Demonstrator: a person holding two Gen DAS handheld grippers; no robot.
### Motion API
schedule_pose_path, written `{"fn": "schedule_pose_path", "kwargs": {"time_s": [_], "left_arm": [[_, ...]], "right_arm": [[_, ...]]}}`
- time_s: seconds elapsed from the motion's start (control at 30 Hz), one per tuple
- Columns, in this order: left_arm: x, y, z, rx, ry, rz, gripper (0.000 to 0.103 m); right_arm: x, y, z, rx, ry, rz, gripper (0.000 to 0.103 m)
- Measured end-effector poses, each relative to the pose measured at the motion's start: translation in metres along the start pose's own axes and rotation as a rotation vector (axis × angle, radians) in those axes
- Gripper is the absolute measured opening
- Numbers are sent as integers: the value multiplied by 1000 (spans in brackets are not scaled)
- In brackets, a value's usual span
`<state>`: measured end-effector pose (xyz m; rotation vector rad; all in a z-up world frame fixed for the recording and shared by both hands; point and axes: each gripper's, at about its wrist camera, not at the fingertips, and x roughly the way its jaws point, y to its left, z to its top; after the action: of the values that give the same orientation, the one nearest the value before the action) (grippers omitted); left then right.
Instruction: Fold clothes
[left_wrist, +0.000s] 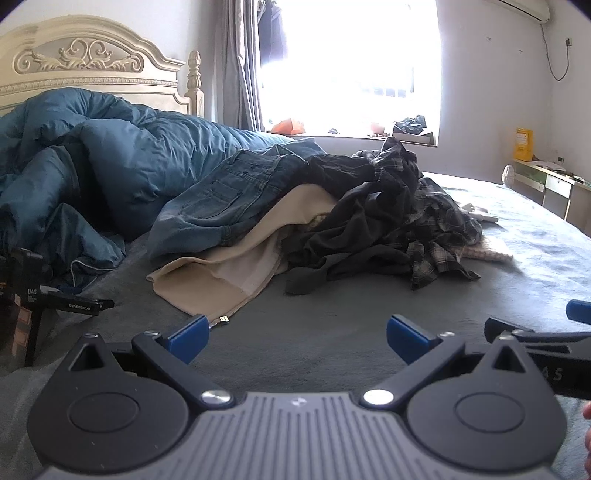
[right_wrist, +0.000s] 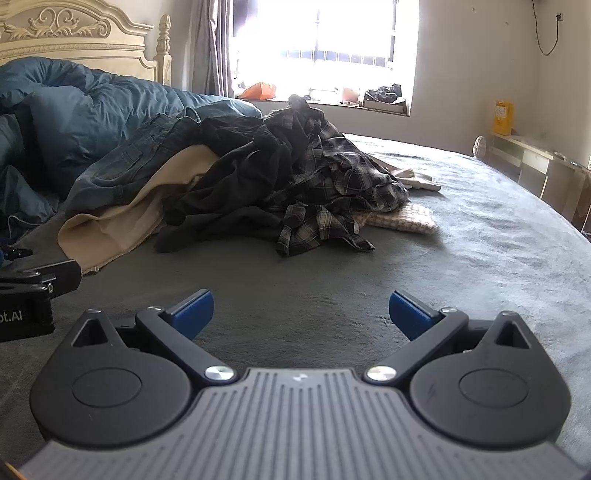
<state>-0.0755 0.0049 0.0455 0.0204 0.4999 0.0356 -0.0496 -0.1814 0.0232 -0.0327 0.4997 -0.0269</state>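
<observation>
A heap of unfolded clothes lies on the grey bed (left_wrist: 332, 332) ahead of both grippers: blue jeans (left_wrist: 221, 199), a beige zip jacket (left_wrist: 229, 266), a black garment (left_wrist: 354, 229), a plaid shirt (left_wrist: 439, 218) and a cream knit (right_wrist: 402, 218). The same pile shows in the right wrist view, with the jeans (right_wrist: 136, 166), beige jacket (right_wrist: 122, 221), black garment (right_wrist: 236, 199) and plaid shirt (right_wrist: 332, 181). My left gripper (left_wrist: 297, 336) is open, low over the bare sheet short of the jacket's zip. My right gripper (right_wrist: 301, 314) is open too, with nothing in it.
A rumpled blue duvet (left_wrist: 81, 166) fills the left side below the carved headboard (left_wrist: 81, 62). A bright window (left_wrist: 351, 66) with a cluttered sill is behind the pile. A desk (left_wrist: 546, 181) stands at the right wall. A black stand (left_wrist: 33, 306) sits at the left.
</observation>
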Motion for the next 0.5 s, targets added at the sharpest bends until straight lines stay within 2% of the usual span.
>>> {"fn": "schedule_pose_path", "kwargs": {"time_s": [0.5], "left_arm": [[-1, 1, -1, 4, 0, 1, 103]], "right_arm": [[-1, 1, -1, -7, 2, -8, 102]]}}
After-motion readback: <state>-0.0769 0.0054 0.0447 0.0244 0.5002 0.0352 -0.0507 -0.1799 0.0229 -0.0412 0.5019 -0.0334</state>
